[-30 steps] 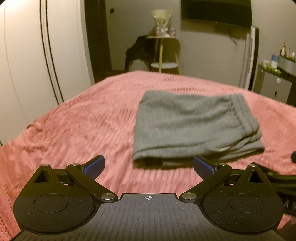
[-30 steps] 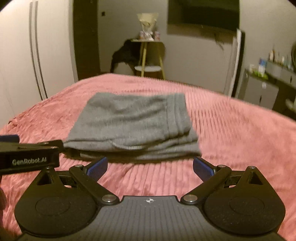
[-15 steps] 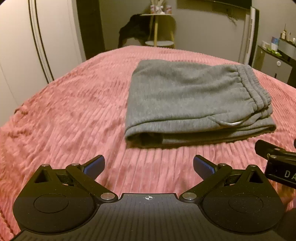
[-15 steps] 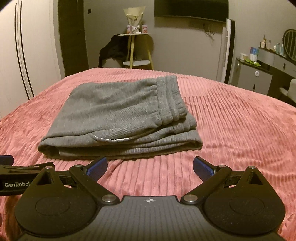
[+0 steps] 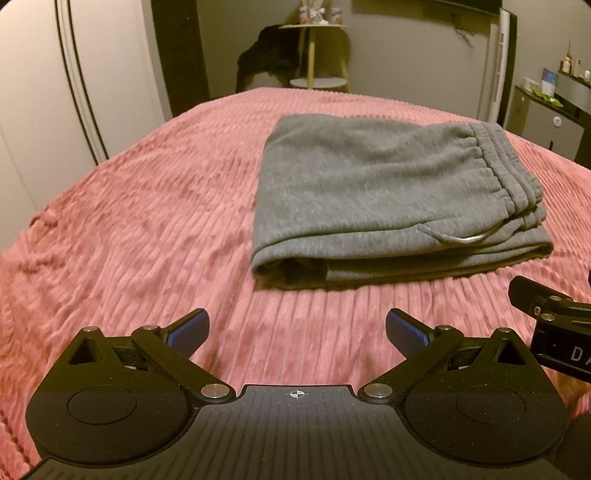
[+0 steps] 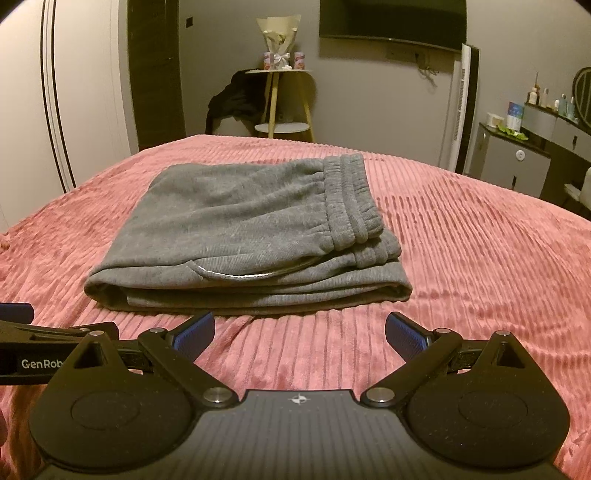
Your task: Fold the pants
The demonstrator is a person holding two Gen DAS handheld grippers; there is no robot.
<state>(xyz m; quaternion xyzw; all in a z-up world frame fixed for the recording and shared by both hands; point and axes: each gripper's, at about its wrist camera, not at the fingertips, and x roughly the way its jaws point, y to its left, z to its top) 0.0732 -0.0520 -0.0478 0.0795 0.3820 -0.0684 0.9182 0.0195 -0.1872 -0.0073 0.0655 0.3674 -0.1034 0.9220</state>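
Note:
Grey sweatpants (image 5: pixel 388 192) lie folded into a thick rectangle on the pink ribbed bedspread (image 5: pixel 147 229), waistband to the right. They also show in the right wrist view (image 6: pixel 243 225). My left gripper (image 5: pixel 295 328) is open and empty, a little short of the pants' near left corner. My right gripper (image 6: pixel 299 328) is open and empty, just short of the near folded edge. The right gripper's body shows at the right edge of the left wrist view (image 5: pixel 550 332); the left gripper's body shows at the left edge of the right wrist view (image 6: pixel 40 354).
The bedspread (image 6: pixel 480 258) spreads around the pants. Beyond the bed stand a small round side table (image 6: pixel 282 127) with dark clothing draped beside it, a wall TV (image 6: pixel 391 18), a white wardrobe (image 5: pixel 74 92) on the left and a dresser (image 6: pixel 517 162) on the right.
Both grippers tipped down toward the pants half a second ago, then lifted slightly. Both stay open and empty. The pants have not moved.

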